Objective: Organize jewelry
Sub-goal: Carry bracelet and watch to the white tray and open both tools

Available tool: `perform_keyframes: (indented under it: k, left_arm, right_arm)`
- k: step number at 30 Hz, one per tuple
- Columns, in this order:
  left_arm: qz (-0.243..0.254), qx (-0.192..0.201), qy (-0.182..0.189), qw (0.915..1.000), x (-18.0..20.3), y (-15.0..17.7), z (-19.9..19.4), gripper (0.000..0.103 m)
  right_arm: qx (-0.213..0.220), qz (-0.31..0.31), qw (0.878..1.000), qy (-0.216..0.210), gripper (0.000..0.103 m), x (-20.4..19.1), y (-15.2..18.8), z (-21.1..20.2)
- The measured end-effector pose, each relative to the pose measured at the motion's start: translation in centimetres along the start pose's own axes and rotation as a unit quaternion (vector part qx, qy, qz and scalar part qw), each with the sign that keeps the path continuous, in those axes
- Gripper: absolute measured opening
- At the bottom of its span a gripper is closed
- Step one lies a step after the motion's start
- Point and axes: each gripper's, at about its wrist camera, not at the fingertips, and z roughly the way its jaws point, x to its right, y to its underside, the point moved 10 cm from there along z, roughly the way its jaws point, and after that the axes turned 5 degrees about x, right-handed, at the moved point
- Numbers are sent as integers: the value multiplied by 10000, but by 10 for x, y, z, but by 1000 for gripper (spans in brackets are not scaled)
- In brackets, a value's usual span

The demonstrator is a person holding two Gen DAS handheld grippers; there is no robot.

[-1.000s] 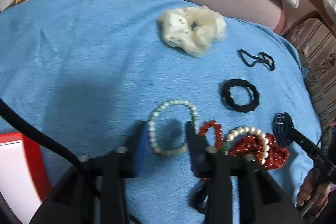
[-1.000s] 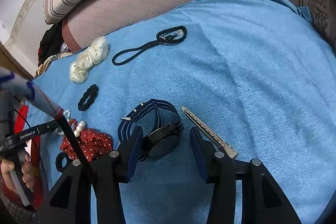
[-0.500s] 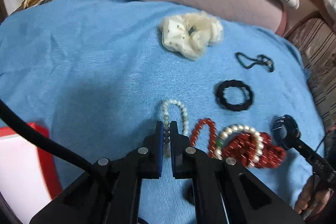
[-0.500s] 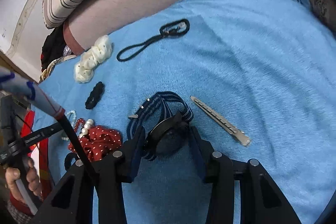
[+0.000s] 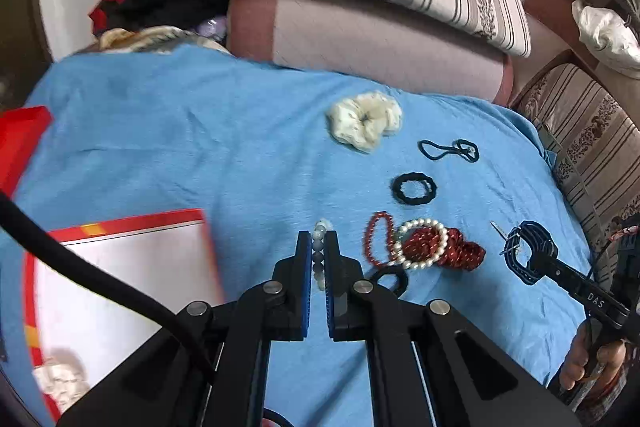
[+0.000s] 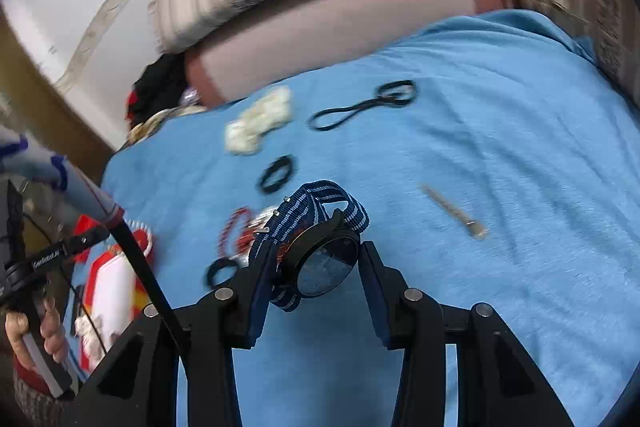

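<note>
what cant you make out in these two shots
- Pearl bracelet, left wrist view: mostly hidden between the left gripper pads.
- Watch dial, right wrist view: blurred, no time readable; right gripper holds it.
- Box, left wrist view: cut off by the edge and cable, contents blurred.

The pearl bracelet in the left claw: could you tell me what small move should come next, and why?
Probably carry it left, over the red-rimmed box. The left claw is shut on the pearl bracelet, the strand pinched flat between its pads, and the box lies open beside it on the blue cloth.
</note>
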Motion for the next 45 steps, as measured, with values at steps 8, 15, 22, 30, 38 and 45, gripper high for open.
perform_keyframes:
  k: [8,15,22,30,38,45]
  left_arm:
    - [110,42,-429,9990,-67,16,-46,5]
    - [433,-103,-673,9967,-115,23,-54,5]
    - [550,-399,-740,9949,-155,34,-30,5]
    - [184,-751,-946,9925,-210,50,16,5]
    - [-5,-840,-980,9916,-233,54,38,5]
    - [-94,-751,-1042,9917,-242,52,33,16]
  right_arm:
    - [-378,-706,9937,-779,45,-122,30,13]
    - [-835,-1022,9805,-1456,46,-229,72,42]
    - [-1345,-1309,9677,-1682,46,-305,129,93]
    - [-1726,-1198,9689,-1307,46,-320,168,144]
    - [-1592,-1066,9759,-1045,46,-333,176,160]
    - [-1475,-1158,9774,-980,53,-335,179,154]
